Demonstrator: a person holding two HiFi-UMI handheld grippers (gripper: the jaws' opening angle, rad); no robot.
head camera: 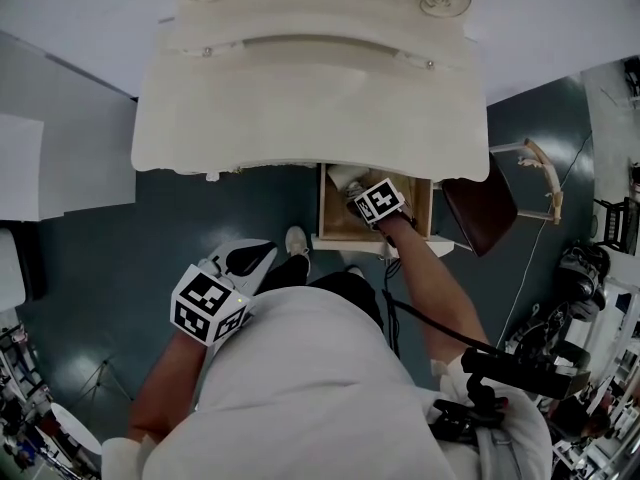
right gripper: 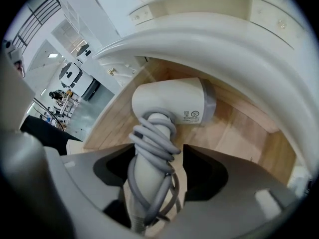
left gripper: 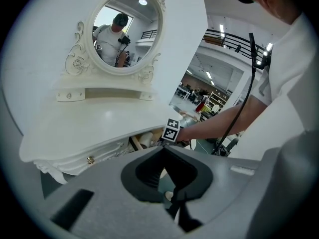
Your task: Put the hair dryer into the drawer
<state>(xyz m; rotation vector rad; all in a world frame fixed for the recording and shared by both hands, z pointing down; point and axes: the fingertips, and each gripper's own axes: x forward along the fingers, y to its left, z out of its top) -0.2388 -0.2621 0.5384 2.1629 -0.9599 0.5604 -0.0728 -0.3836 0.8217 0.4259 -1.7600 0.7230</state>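
Note:
The white hair dryer [right gripper: 169,103] lies in the open wooden drawer [right gripper: 239,128], nozzle to the right, with its grey cord wound round the handle. My right gripper [right gripper: 158,156] points steeply down into the drawer [head camera: 325,208]. Its jaws stand wide on either side of the wrapped handle, with a gap showing at the right pad. In the head view the right gripper [head camera: 358,196] is over the dryer's pale body [head camera: 345,178]. My left gripper [head camera: 250,258] hangs by the person's waist, away from the drawer, and its tips [left gripper: 167,151] meet with nothing between them.
The cream vanity table [head camera: 300,98] overhangs the drawer, and its oval mirror [left gripper: 124,34] stands at the back. A brown seat [head camera: 480,208] and a wooden rack [head camera: 540,173] stand to the right of the drawer. The person's shoe [head camera: 296,240] is on the dark floor below.

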